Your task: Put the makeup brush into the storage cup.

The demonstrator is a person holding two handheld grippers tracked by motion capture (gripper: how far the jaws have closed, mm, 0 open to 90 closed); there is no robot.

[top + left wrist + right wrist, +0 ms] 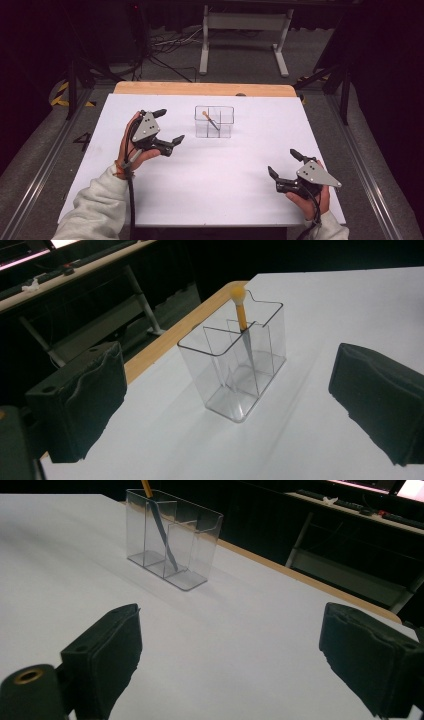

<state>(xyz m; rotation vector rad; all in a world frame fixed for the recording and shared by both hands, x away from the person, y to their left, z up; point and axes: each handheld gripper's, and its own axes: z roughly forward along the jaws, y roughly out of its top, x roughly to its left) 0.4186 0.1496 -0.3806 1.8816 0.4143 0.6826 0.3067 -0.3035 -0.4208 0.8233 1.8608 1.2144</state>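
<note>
A clear plastic organizer (214, 121) with several compartments stands upright on the white table top (215, 175), a little beyond its middle. A thin tool (211, 120) with a yellow tip and orange shaft leans inside it. My left gripper (171, 126) is open just left of the organizer, with nothing between its fingers. My right gripper (283, 163) is open near the front right of the table, also holding nothing. In the left gripper view the organizer (235, 365) and tool (241, 315) sit close ahead. In the right gripper view the organizer (172, 540) stands farther off, with the tool (160, 527) in it.
A bare wooden strip (205, 89) runs along the table's far edge. Beyond it on the floor stand a white frame (245, 30) and loose cables (170, 45). Dark rails flank the table on both sides.
</note>
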